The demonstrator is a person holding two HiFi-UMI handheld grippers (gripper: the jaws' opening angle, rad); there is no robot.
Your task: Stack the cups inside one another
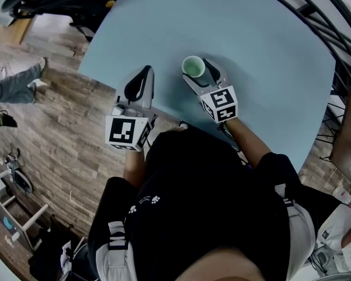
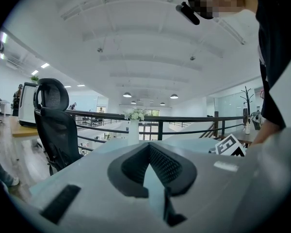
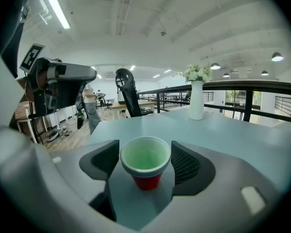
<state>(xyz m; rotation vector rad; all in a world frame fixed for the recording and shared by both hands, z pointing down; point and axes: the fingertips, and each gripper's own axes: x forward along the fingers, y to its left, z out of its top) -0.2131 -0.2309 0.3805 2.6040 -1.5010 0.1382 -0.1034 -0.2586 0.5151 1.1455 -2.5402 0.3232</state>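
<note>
1. The right gripper (image 1: pixel 200 71) is clenched on the cups (image 1: pixel 193 67). In its own view both dark pads (image 3: pixel 185 164) press against the rim of the cups (image 3: pixel 145 163), one from each side.
2. The cups are nested – a pale green inside, a white rim and a red base showing below.
3. They are upright over the table (image 1: pixel 257 40), nearer the person's edge than the far one. Whether the base rests on the top I cannot tell.
4. The left gripper (image 1: pixel 139 86) is clamped shut on nothing: in its own view the left gripper (image 2: pixel 150 159) has its pads meeting at the tip.
5. It lies near the table's left edge, just beside the right gripper but apart from it (nothing touches).
6. A white vase (image 3: pixel 196 100) with flowers stands at the far edge of the table, well apart from the cups.
7. Beyond the table – a black railing (image 3: pixel 242 89) and an office chair (image 2: pixel 53 125) on the wooden floor (image 1: pixel 76 139).
</note>
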